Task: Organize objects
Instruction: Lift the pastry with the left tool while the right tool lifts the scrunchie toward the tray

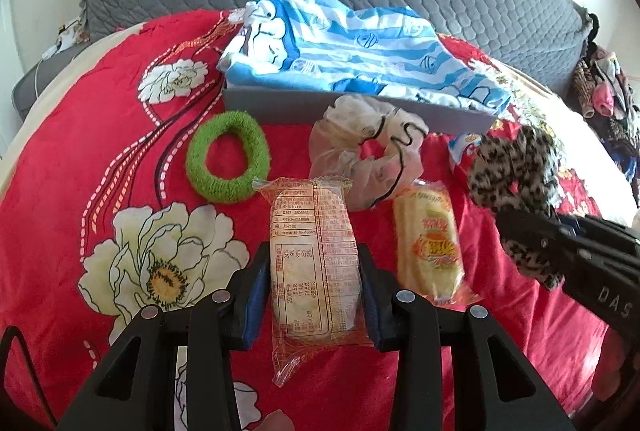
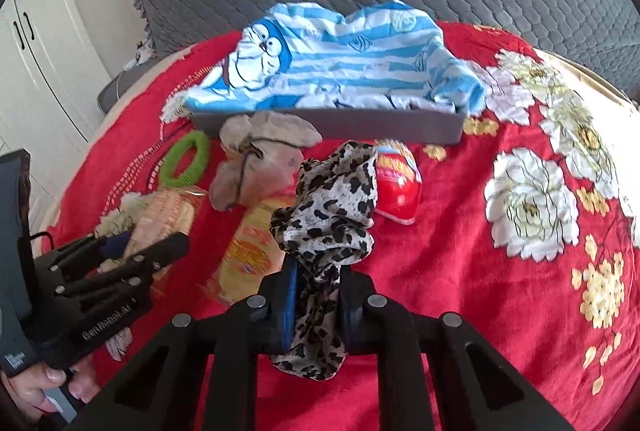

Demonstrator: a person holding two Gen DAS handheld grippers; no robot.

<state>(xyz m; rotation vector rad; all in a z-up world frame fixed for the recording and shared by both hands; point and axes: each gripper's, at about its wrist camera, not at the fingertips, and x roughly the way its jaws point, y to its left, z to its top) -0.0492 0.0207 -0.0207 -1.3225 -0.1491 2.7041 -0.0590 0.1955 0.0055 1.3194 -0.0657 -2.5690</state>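
The leopard-print scrunchie [image 2: 328, 227] is clamped between the fully closed pads of the right gripper [image 2: 318, 301], raised off the red floral bedspread [image 2: 460, 251]. The wrapped rice cake [image 1: 310, 263] is pinched between the partly closed pads of the left gripper [image 1: 316, 295]. From that cake, a green scrunchie [image 1: 228, 163] lies at eleven o'clock, a beige scrunchie [image 1: 366, 155] at one o'clock, a yellow snack pack [image 1: 430, 243] at three o'clock. A grey tray [image 1: 352, 111] bearing a blue striped cloth [image 1: 352, 47] sits at twelve o'clock.

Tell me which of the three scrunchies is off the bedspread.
The leopard scrunchie, pinched in the right hand-held gripper; the green and beige ones lie on the bedspread.
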